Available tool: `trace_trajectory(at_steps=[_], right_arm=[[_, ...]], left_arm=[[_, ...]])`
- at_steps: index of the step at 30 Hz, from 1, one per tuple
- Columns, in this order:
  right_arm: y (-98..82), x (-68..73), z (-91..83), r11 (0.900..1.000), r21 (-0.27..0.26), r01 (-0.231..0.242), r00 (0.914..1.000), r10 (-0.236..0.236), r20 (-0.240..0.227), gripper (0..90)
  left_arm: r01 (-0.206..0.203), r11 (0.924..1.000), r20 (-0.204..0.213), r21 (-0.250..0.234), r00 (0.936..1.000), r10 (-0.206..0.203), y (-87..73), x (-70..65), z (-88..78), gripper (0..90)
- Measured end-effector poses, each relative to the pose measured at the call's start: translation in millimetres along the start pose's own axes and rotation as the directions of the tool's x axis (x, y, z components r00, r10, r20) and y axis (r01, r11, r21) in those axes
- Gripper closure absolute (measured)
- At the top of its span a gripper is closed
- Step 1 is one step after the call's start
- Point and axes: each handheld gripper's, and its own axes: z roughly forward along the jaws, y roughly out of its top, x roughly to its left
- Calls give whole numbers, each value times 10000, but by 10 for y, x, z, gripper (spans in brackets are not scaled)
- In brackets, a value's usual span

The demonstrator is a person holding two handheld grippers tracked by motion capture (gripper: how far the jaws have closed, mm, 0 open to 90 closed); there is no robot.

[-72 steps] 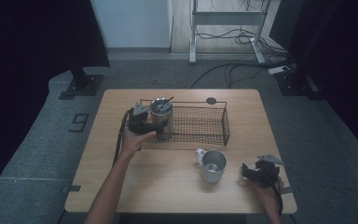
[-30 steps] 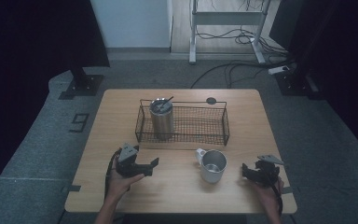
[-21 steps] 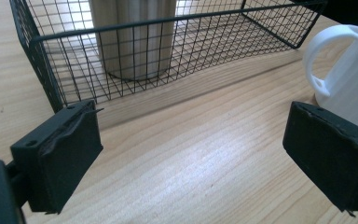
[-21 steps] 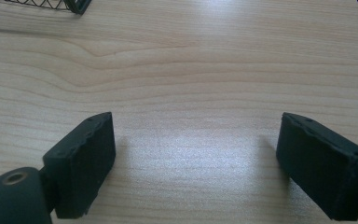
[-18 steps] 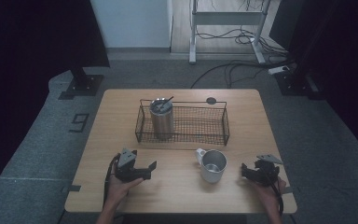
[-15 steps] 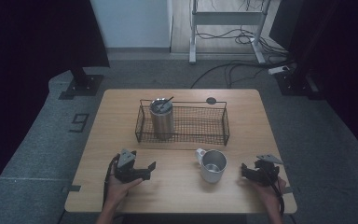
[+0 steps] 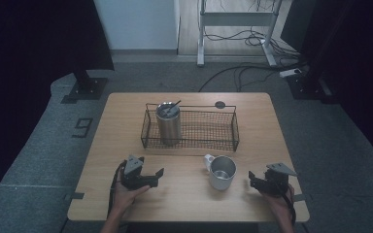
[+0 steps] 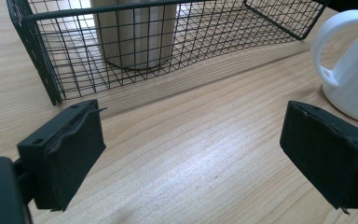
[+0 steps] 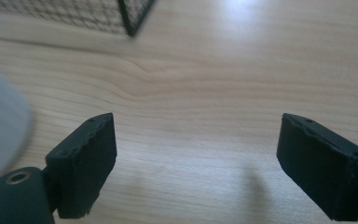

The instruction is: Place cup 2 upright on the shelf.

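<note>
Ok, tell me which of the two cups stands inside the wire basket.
The tall steel tumbler, at the left end of the wire basket. The white mug stands outside it on the table, in front of the basket.

- High view is dim; the room around the table falls to black.
- Gripper views are brighter, with pale glare on the wood (overhead light).
- The mug is blurred; the basket wires bow at the edges.

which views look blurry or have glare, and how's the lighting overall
High view: dim, dark surroundings, fairly sharp. Left gripper view: bright, sharp, the basket wires bowed by the lens, a soft sheen on the table. Right gripper view: soft focus, the mug a grey blur, glare at the top.
</note>
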Motion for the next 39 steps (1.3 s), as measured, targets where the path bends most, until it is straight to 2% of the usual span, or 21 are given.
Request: trace_trajectory(at_steps=[4, 11, 17, 23, 26, 33, 39], right_arm=[[20, 60, -108, 9994, -345, -62, 9984, 43, -560, 126], [83, 212, -237, 9970, -758, 169, 9917, -264, -1258, 125], [117, 333, -364, 9934, -1050, 465, 9877, -614, -1437, 125], [157, 465, -475, 9895, -1314, 600, 9768, -854, -1965, 125], [183, 512, -520, 9889, -1402, 494, 9681, -819, -2368, 125], [222, 598, -601, 9858, -1598, 521, 9550, -959, -2807, 125], [240, 676, -598, 9843, -1657, 605, 9476, -1088, -3004, 124]], left_arm=[[-37, 10000, 46, 51, 10000, 37, 6, 15, 15, 69], [-88, 9998, -5, 191, 10000, 88, -18, 12, 37, 69], [-41, 9999, -49, 152, 10000, 41, -20, 10, 17, 70], [-3, 9999, -42, 149, 10000, 4, -22, 18, 6, 71], [-4, 9999, -45, 157, 10000, 4, -22, 19, 6, 72], [-5, 9997, -79, 253, 10000, 7, -35, 22, 26, 75], [-23, 9996, -62, 267, 10000, 24, -37, 11, 32, 75]])
